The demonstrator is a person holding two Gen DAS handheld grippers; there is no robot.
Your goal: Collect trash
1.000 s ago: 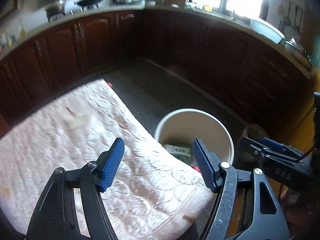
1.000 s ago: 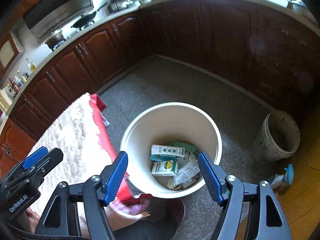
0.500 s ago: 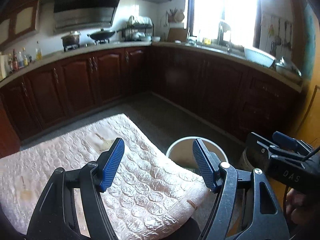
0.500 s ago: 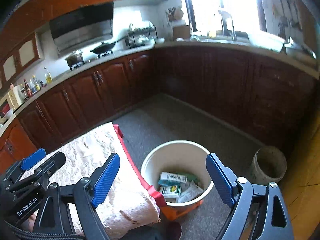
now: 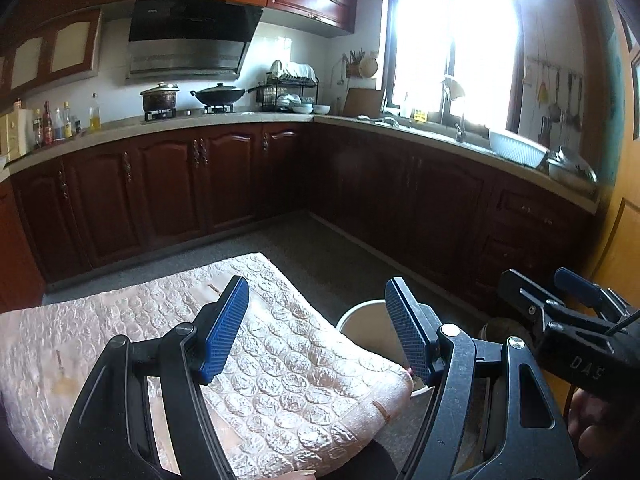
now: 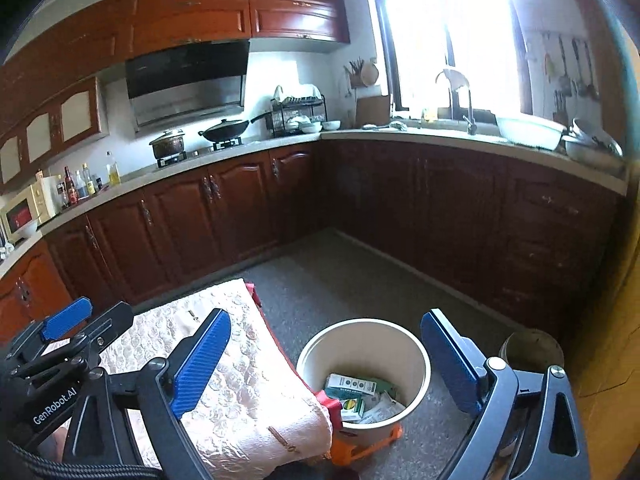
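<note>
Dark wooden cabinets (image 6: 224,216) lined two walls of the kitchen and met at a corner, under a pale counter (image 6: 460,140) and a bright window (image 6: 448,32). Grey floor (image 6: 352,276) filled the space in front of them.

Landmark: the bin (image 6: 416,360), a cream round pail standing on the floor.

- Trash (image 6: 352,390): small boxes and paper scraps lay at the bottom of the bin. One box was white and green; another showed a yellow spot. From the left wrist view only the bin's rim (image 5: 360,320) showed, and its contents were hidden.
- Cloth (image 6: 240,384): a pink quilted cover lay over a table directly left of the bin, its near corner overlapping the bin's rim in both views. A red edge (image 6: 280,344) ran along the side facing the bin.
- Orange frame (image 6: 376,440): it sat under the bin's near side.
- Second pail (image 6: 532,350): a dirty one stood on the floor to the right of the bin, apart from it.
- Left gripper (image 5: 316,324): it hung above the cloth corner, left of the bin. Its jaws stood partly apart with nothing between the pads.
- Right gripper (image 6: 324,360): it hung above the bin's near side. Its jaws were opening, already wide, with nothing held; the bin showed through the gap.

Each gripper appeared at the edge of the other's view.
</note>
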